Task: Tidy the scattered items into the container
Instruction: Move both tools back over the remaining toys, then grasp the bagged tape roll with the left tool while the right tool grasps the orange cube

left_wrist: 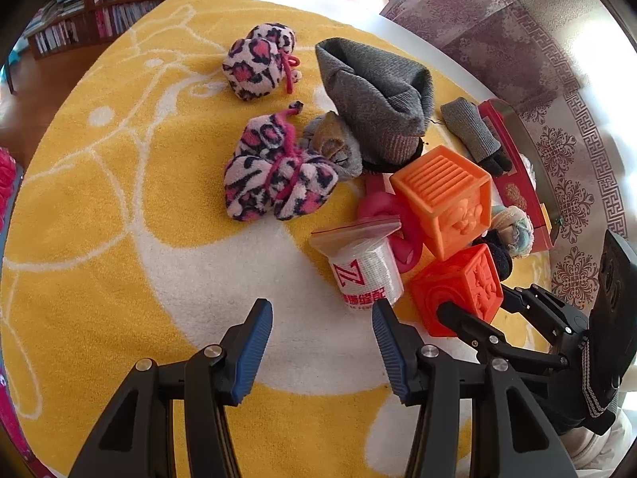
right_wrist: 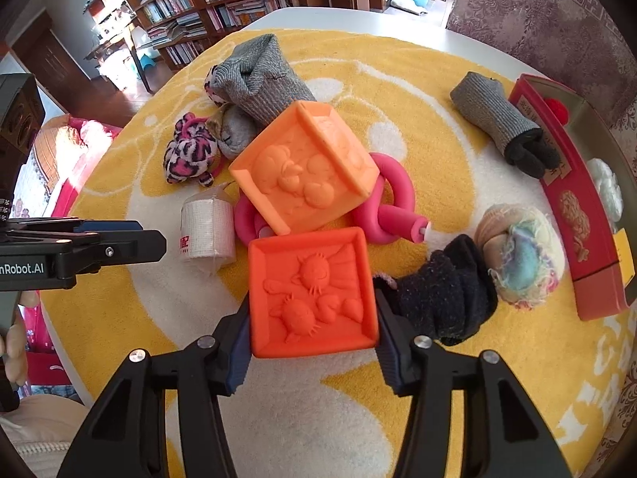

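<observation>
One red-orange cube (right_wrist: 312, 292) sits squarely between the pads of our right gripper (right_wrist: 312, 342), which is clamped on its two sides, on the yellow rug (right_wrist: 458, 378) near the front of the pile. We judge the red container (right_wrist: 573, 215) at the rug's right edge the next stop, on this hand's side. Our left gripper (left_wrist: 322, 352) hangs unclenched over bare rug, holding nothing.

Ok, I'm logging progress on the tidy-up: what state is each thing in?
Red cube: between right gripper pads, gripped.
Left gripper: open, empty.
Orange cube: tilted, on pink rings.
Red box: open.
Bagged roll: upright, on rug.
</observation>
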The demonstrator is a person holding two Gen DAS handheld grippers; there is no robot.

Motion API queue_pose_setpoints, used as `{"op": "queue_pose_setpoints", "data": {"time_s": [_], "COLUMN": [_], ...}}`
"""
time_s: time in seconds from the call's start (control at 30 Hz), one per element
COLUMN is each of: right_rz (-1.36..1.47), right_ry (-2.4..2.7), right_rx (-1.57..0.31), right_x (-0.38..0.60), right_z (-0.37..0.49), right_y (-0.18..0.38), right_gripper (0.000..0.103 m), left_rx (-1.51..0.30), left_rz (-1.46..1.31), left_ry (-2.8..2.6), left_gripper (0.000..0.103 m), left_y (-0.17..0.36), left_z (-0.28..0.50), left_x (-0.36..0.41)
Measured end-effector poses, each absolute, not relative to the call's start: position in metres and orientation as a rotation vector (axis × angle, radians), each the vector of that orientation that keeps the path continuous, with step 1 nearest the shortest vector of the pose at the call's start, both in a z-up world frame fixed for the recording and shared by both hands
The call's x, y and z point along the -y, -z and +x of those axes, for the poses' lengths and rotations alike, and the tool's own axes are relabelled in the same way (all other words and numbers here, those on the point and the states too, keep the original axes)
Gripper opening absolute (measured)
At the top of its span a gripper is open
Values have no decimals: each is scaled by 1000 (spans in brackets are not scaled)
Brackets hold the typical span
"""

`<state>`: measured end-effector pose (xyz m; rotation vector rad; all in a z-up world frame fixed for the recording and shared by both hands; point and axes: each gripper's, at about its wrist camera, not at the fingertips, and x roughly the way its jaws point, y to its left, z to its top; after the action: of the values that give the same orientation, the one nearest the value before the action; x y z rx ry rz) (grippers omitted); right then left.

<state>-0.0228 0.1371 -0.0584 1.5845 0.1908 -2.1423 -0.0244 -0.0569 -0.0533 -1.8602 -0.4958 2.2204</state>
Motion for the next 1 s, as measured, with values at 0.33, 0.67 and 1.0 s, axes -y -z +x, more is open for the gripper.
{"op": "queue_pose_setpoints", "data": {"time_s": [0.33, 0.67, 1.0], "right_rz": [1549, 1526, 1479], "right_ry": [2179, 2173, 2223], "right_rx": [-83, -64, 78], "right_x": [-180, -204, -240], "right_z": [-10, -6, -15], "right_y": [36, 30, 9], "right_gripper": [57, 57, 57], "left_rx": [526, 673, 594], "left_rz": [-1920, -1912, -1828], "left_ry": [-2201, -2246, -2344], "left_gripper": [54, 42, 40], "left_y": [70, 79, 43], "left_z": [-41, -50, -35], "left_x": [28, 26, 17]}}
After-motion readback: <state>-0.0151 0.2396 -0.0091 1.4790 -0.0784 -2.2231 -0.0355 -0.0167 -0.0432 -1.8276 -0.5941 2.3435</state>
